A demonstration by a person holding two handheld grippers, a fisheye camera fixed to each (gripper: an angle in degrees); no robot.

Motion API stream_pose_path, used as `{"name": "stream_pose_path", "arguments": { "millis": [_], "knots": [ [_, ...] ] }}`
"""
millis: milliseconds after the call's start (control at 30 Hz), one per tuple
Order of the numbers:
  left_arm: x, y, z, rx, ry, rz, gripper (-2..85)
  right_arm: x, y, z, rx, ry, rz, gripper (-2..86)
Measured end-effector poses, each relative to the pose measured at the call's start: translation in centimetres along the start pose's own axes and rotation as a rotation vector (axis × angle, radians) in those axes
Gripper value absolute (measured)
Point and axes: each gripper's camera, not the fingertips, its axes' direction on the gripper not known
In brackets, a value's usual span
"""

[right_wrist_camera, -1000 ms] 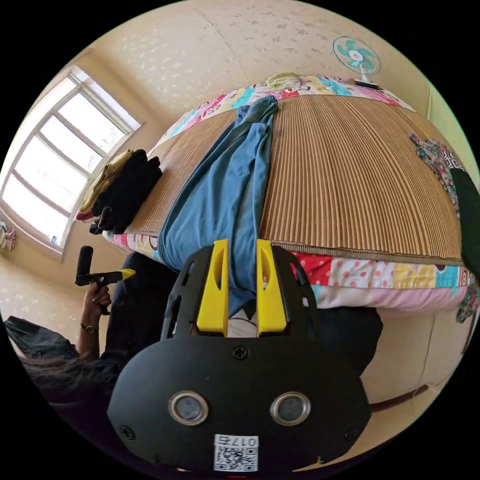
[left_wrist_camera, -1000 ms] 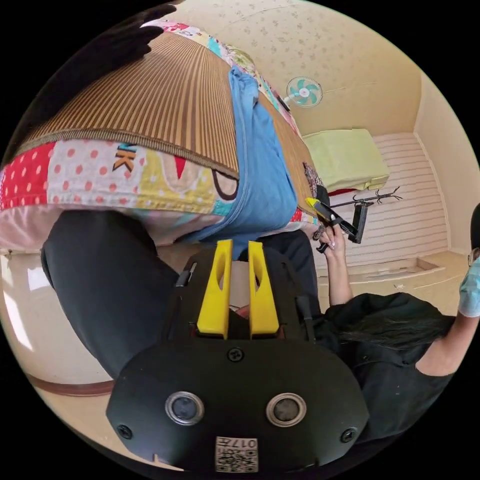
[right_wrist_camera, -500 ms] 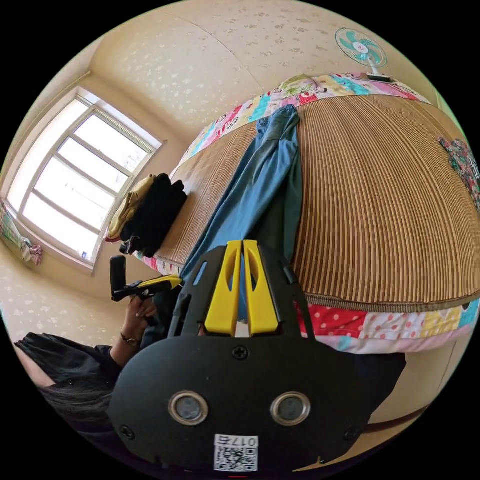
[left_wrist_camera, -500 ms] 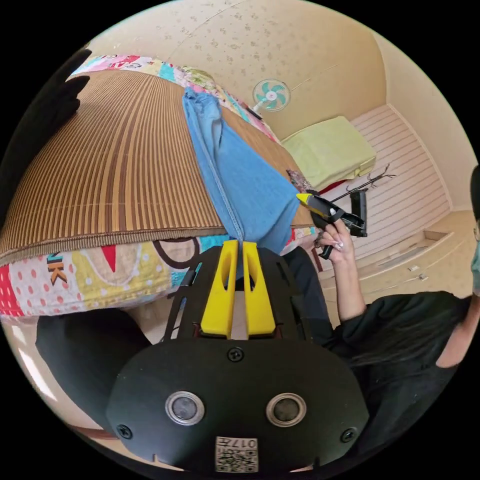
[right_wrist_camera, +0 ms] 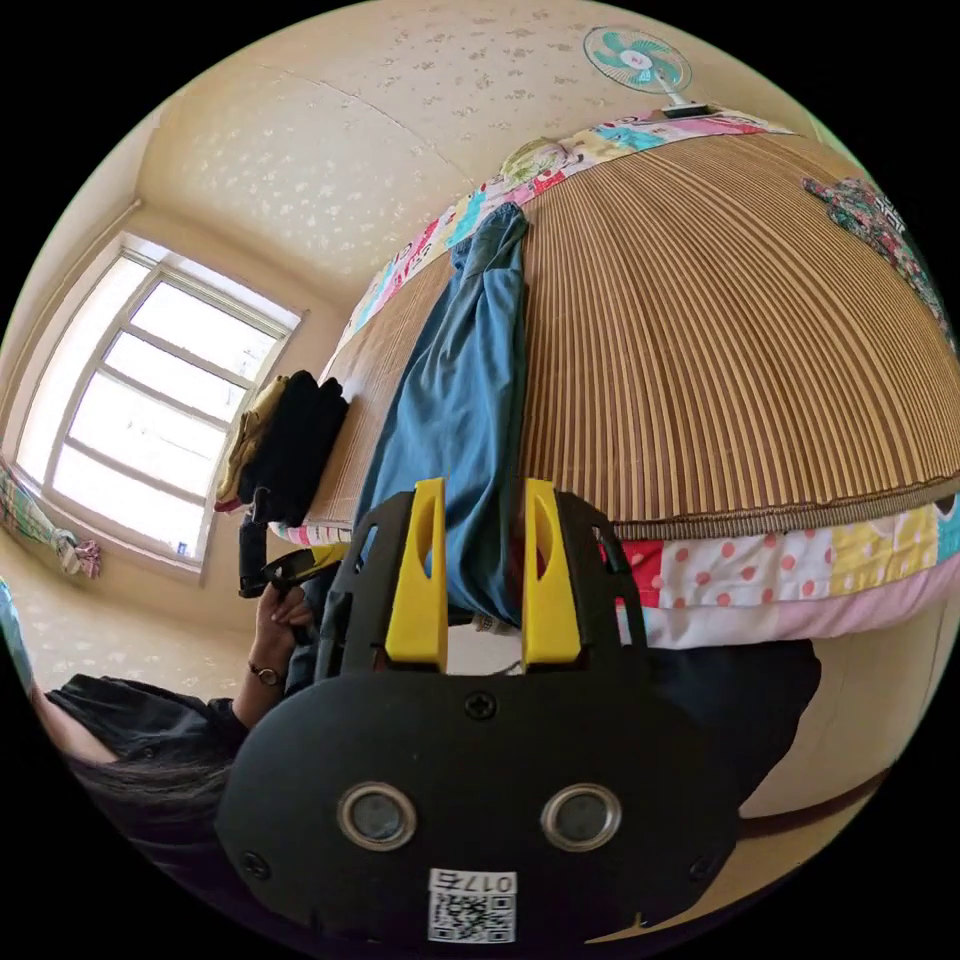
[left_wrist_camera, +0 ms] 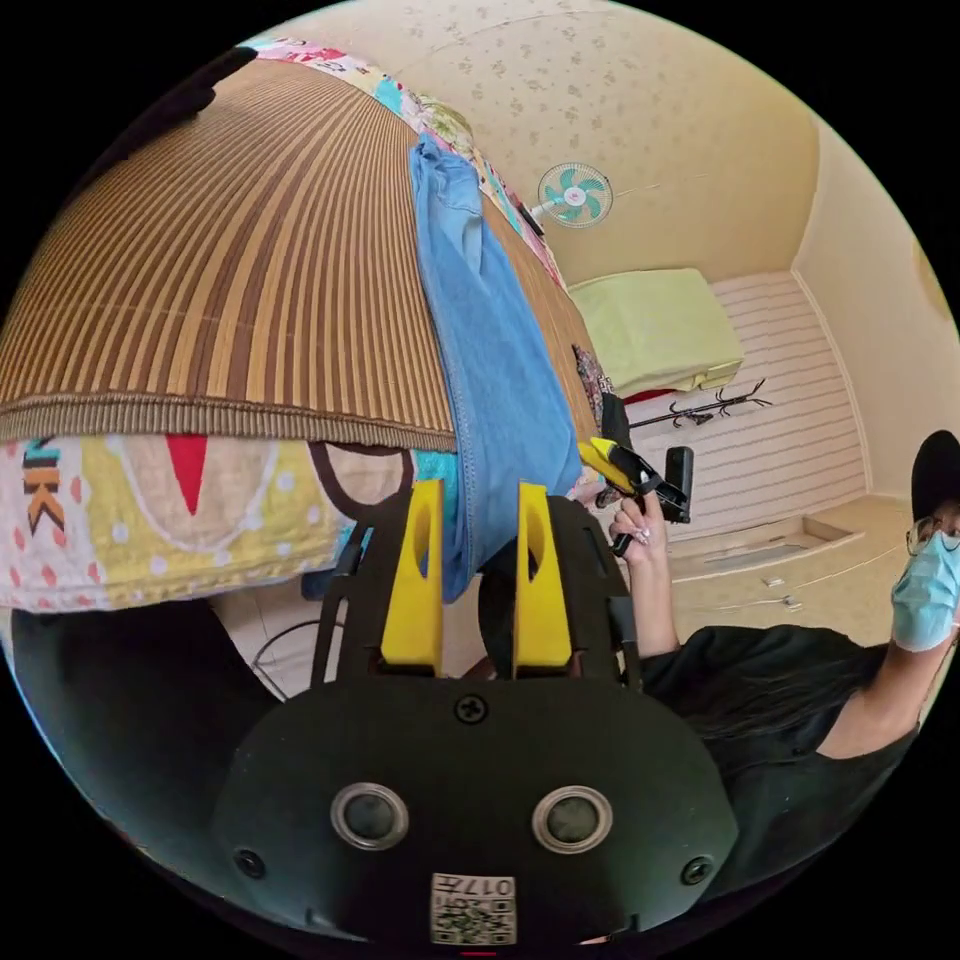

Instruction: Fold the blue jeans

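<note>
Because the blue jeans point(left_wrist_camera: 490, 330) lie lengthwise on the striped bed mat point(left_wrist_camera: 230, 280), hem over its edge, our left gripper point(left_wrist_camera: 478, 540) gapes astride that hem. Likewise our right gripper point(right_wrist_camera: 483, 540) gapes around the jeans' other corner, ready to pinch.

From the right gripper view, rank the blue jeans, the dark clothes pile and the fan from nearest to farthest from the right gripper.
1. Blue jeans: their hanging end lies between the open jaws of the right gripper.
2. Dark clothes pile: on the mat's edge, on the window side.
3. Fan: beyond the bed's far end, by the wall.
</note>
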Motion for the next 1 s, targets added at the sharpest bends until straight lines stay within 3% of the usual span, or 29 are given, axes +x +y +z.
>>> {"name": "stream_pose_path", "arguments": {
  "millis": [100, 300, 433, 667, 800, 867, 1000],
  "knots": [
    [0.1, -0.4, 3.5, -0.081, 0.018, -0.005, 10.1, -0.6, 1.0, 2.0, -0.081, -0.034, -0.025, 8.5],
    [1.5, 2.3, 4.6, -0.048, -0.090, 0.005, 9.4, -4.3, 5.2, 2.4, 0.023, 0.023, -0.075, 7.5],
    [1.1, 3.1, 5.6, -0.080, -0.094, -0.032, 2.3, -5.0, 4.9, 5.8, -0.064, 0.108, -0.082, 3.7],
    [1.6, 4.2, 3.4, -0.197, -0.025, 0.030, 2.8, -8.6, 2.7, 2.2, -0.274, 0.154, -0.151, 3.1],
    [1.2, 3.9, 2.0, -0.076, -0.038, 0.011, 10.7, -7.8, 0.6, 1.5, -0.208, 0.143, -0.093, 6.8],
    [2.1, 3.2, 1.1, 0.008, -0.031, 0.041, 11.1, -7.8, -1.3, -0.4, -0.086, 0.045, -0.080, 8.5],
    [2.4, 0.3, 3.3, 0.031, -0.163, 0.049, 11.5, -6.7, -5.7, 1.4, -0.107, -0.013, -0.031, 10.9]
  ]
}}
